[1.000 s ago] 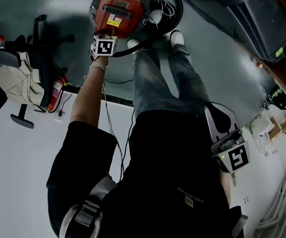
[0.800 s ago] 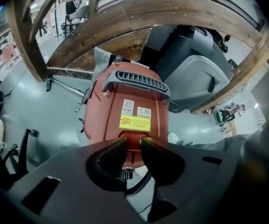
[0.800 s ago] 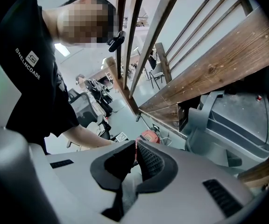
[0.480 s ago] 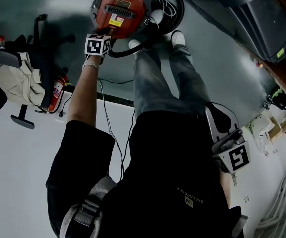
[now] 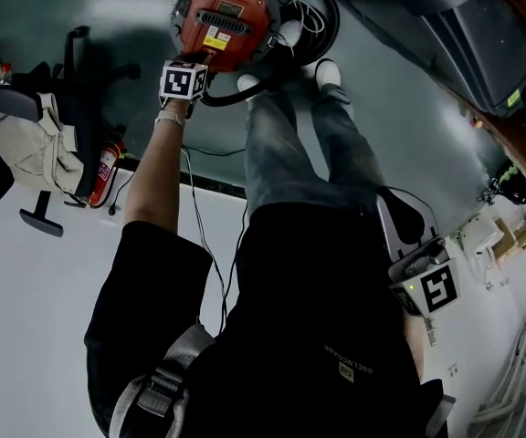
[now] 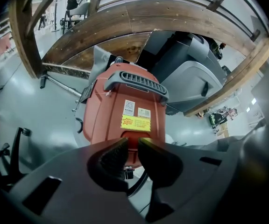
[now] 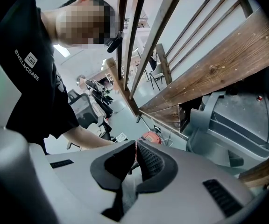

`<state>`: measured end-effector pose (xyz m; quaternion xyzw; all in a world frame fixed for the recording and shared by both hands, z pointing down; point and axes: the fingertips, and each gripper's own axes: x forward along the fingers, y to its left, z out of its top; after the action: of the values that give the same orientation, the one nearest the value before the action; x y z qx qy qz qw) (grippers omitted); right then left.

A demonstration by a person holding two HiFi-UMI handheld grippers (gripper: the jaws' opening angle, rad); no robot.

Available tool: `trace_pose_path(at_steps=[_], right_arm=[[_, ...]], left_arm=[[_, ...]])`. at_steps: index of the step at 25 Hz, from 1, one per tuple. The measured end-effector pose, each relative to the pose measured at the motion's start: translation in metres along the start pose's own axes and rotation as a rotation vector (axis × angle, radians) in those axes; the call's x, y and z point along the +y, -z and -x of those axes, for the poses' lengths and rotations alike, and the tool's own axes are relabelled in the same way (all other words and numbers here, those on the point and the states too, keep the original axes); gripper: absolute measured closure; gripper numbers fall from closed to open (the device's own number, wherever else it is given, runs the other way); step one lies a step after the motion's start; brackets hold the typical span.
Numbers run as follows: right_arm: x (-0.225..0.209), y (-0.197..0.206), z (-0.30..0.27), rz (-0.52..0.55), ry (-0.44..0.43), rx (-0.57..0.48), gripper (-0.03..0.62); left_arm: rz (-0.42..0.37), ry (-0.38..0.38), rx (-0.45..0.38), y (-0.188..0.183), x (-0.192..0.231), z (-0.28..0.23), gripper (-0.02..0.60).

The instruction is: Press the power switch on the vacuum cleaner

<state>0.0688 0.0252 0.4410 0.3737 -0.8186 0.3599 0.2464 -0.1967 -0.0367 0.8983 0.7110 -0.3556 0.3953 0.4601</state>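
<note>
The red vacuum cleaner (image 5: 222,21) stands on the floor at the top of the head view, its black hose (image 5: 277,62) curling round its right side. My left gripper (image 5: 197,62) reaches down to the vacuum's near edge. In the left gripper view the red body (image 6: 125,106) with its grey handle (image 6: 135,82) and yellow sticker (image 6: 135,122) fills the middle. My left gripper (image 6: 133,147) has its jaws almost together, their tips at a recessed red switch (image 6: 131,135) just below the sticker. My right gripper (image 5: 400,217) hangs by the person's right side, shut and holding nothing.
An office chair with a pale jacket (image 5: 30,144) and a fire extinguisher (image 5: 106,167) stand at the left. A white table (image 5: 26,290) lies below them. A grey machine (image 5: 482,35) and wooden beams (image 6: 125,17) are behind the vacuum. The person's legs stand beside the hose.
My left gripper has shifted slightly left along the vacuum's near edge and stays close to it. The right gripper has not moved.
</note>
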Motion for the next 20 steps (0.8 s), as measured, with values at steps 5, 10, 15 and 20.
trace_pose_path(at_steps=[5, 10, 15, 20], right_arm=[[0.006, 0.001, 0.011, -0.001, -0.037, 0.000, 0.565], [0.007, -0.005, 0.023, 0.030, -0.039, -0.032, 0.565], [0.015, -0.027, 0.030, 0.037, -0.045, -0.098, 0.565], [0.023, -0.035, 0.049, 0.081, -0.076, -0.106, 0.565]], left_arm=[[0.012, -0.036, -0.025, -0.013, -0.001, 0.019, 0.526], [0.021, -0.054, -0.055, -0.020, -0.006, 0.043, 0.526], [0.001, -0.066, -0.096, -0.030, -0.024, 0.080, 0.526], [-0.022, -0.069, -0.141, -0.040, -0.056, 0.120, 0.526]])
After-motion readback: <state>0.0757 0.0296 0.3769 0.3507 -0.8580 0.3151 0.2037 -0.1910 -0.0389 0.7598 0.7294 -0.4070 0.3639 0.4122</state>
